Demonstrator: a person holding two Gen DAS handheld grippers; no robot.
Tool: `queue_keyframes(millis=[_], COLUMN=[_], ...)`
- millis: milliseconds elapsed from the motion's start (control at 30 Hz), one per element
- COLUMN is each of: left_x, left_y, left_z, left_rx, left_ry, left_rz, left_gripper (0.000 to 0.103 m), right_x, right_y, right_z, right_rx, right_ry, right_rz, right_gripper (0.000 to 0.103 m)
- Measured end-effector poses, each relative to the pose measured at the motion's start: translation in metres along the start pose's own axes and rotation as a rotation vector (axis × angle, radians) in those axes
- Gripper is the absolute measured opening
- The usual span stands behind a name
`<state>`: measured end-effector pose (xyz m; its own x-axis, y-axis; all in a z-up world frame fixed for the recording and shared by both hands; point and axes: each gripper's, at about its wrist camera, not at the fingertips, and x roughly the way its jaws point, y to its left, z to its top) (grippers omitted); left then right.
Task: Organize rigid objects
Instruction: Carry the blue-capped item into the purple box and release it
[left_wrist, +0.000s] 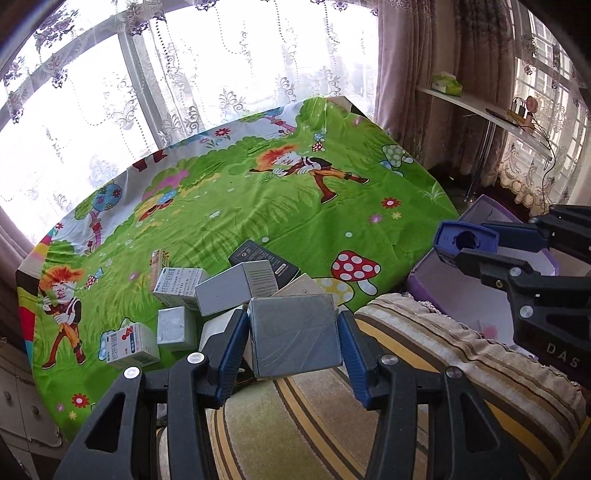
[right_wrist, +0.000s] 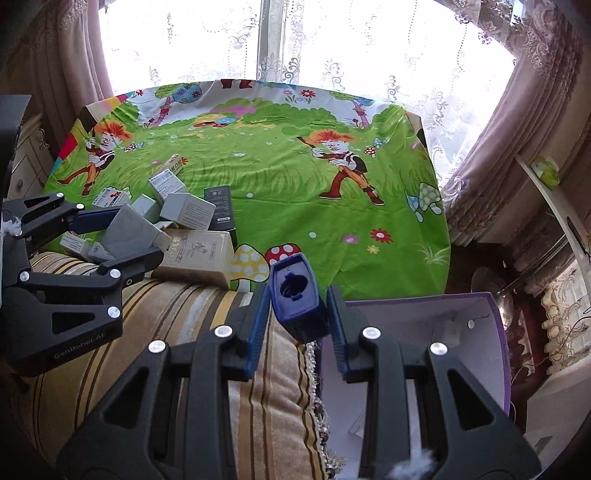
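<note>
Left wrist view: left tool (left_wrist: 293, 338) clamped on a grey box (left_wrist: 295, 334), lifted above the striped cushion (left_wrist: 461, 350) at the edge of the green cartoon sheet (left_wrist: 295, 206); more boxes (left_wrist: 207, 295) heaped just behind.

Right wrist view: right tool (right_wrist: 297, 314) squeezed on a blue box (right_wrist: 297, 295), over the cushion beside the open purple carton (right_wrist: 424, 332).

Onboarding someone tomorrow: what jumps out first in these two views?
The bright green cartoon bedsheet fills the middle of both views, with a jumble of small boxes near its front left edge. Each claw holds something: the left claw a grey box, the right claw a dark blue box. An open purple-edged carton sits at the right.
</note>
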<state>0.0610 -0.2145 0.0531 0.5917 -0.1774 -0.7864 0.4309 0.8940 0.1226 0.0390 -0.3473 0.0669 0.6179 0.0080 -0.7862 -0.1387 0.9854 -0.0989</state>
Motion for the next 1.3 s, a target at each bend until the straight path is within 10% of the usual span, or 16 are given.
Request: queue_keyframes(millis=[1300], left_x=[0.021], left_y=[-0.140], left_z=[0.030], left_rx=[0.129], left_ry=[0.073], left_rz=[-0.296], left_gripper=[0.051], right_x=[-0.005], right_y=[-0.113], right_z=[-0.093], right_rx=[0.321], right_ry=[0.097], right_rz=[-0.411], right_gripper=[0.036])
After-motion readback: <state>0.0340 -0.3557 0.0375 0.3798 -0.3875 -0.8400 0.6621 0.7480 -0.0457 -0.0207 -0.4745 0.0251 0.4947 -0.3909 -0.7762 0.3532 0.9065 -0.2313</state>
